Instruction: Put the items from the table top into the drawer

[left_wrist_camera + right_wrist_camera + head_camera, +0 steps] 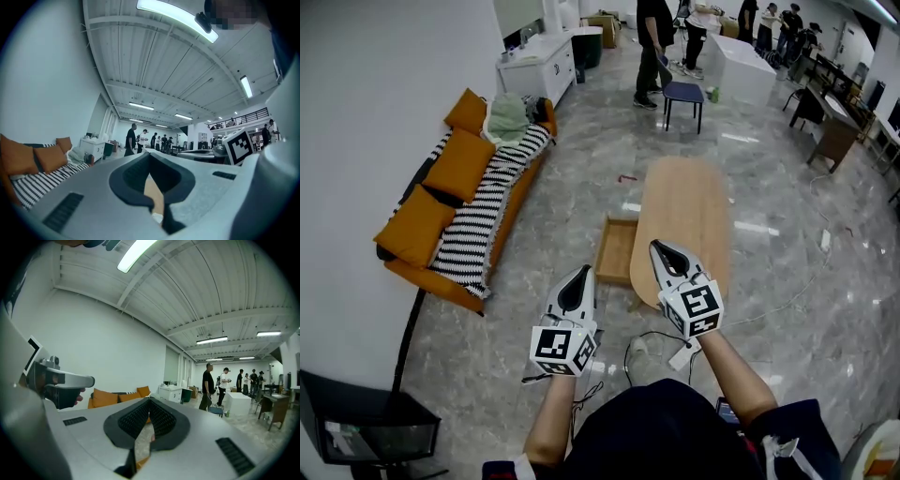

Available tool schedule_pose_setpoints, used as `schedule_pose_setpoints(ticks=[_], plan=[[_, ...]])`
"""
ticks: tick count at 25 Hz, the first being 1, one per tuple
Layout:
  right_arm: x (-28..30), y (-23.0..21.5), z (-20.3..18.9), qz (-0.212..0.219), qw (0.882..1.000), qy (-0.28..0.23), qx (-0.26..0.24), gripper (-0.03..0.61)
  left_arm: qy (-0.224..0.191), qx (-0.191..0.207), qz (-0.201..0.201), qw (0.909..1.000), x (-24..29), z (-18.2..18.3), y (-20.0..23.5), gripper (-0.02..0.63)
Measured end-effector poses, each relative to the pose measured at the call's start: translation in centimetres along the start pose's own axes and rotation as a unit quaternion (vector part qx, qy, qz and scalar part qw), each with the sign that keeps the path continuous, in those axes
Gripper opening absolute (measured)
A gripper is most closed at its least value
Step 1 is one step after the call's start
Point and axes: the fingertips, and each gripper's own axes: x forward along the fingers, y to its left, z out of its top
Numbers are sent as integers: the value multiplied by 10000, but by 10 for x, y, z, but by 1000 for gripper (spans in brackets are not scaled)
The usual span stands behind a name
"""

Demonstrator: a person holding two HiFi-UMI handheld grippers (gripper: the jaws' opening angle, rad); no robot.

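Note:
A long oval wooden table [686,214] stands on the marble floor ahead of me. Its wooden drawer [616,249] is pulled out on the table's left side and looks empty. I see no items on the table top. My left gripper [584,272] is held level, short of the drawer, with its jaws together and nothing in them. My right gripper [657,246] reaches over the table's near end, also shut and empty. In the left gripper view the left gripper [149,155] points past the table toward the room. In the right gripper view the right gripper [149,400] does the same.
A sofa [467,204] with orange cushions and a striped cover lines the left wall. A blue chair [683,94], a white cabinet [540,62] and several people stand at the far end. Cables [645,351] lie on the floor by my feet.

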Motion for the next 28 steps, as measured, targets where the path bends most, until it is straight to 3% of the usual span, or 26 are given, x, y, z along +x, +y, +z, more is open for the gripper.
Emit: schedule_pose_setpoints(ticks=[14, 28], plan=[[49, -60, -16, 5, 9999, 104, -34, 20, 14, 42, 70, 10000, 78, -8, 24, 5], [105, -83, -53, 206, 9992, 304, -122, 20, 213, 60, 106, 9997, 133, -38, 58, 5]])
